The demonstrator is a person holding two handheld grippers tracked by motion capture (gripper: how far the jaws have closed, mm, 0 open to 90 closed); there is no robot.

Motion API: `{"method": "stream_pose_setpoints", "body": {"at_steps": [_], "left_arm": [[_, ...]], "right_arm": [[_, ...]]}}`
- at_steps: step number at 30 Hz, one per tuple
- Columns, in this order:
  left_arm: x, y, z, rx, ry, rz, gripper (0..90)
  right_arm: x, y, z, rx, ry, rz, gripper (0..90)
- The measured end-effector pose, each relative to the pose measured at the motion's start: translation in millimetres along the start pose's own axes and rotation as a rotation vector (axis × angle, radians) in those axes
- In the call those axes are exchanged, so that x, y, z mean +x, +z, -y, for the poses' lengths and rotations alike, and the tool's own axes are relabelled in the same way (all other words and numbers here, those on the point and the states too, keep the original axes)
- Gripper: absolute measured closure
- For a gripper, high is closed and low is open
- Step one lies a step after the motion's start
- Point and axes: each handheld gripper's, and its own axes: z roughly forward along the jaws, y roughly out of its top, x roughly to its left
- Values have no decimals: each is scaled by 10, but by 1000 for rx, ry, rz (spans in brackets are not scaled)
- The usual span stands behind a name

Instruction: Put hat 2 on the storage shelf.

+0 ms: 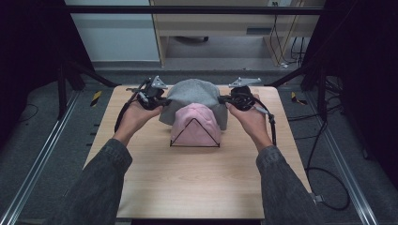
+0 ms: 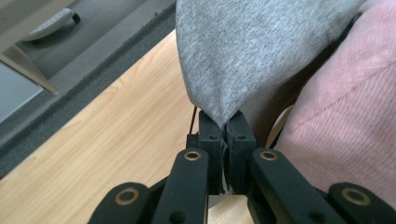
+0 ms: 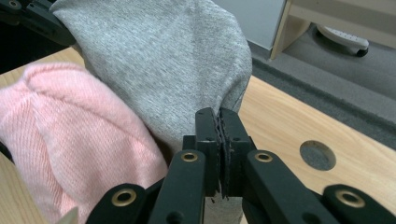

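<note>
A grey knit hat (image 1: 193,93) hangs stretched between my two grippers above the far middle of the wooden table (image 1: 187,183). My left gripper (image 1: 157,101) is shut on the hat's left rim; in the left gripper view the grey fabric (image 2: 243,51) is pinched at the jaw tips (image 2: 226,125). My right gripper (image 1: 230,99) is shut on the right rim, with the grey cloth (image 3: 163,60) caught at its tips (image 3: 218,116). Just below and in front, a pink knit hat (image 1: 195,124) sits over a black wire stand (image 1: 194,146). The pink hat (image 2: 345,107) lies close beside both grippers (image 3: 70,140).
A round hole (image 3: 317,155) is cut in the table near the right gripper. Black frame bars (image 1: 70,75) and cables (image 1: 328,187) flank the table. A light wooden desk (image 1: 225,28) stands beyond the far edge.
</note>
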Motion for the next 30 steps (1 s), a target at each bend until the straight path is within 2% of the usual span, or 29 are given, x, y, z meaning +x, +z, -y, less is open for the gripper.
{"method": "stream_pose_setpoints", "body": {"at_steps": [1, 13, 23, 30], "left_arm": [[-16, 18, 32, -10, -12, 2, 870], [-53, 186, 232, 15, -50, 18, 869], [-62, 245, 317, 23, -70, 29, 868], [-77, 266, 342, 16, -84, 28, 795]], "right_arm": [[11, 16, 32, 6, 5, 0, 882], [5, 107, 170, 48, 16, -6, 881], [17, 150, 234, 58, 24, -16, 878], [17, 163, 265, 61, 27, -9, 831]]}}
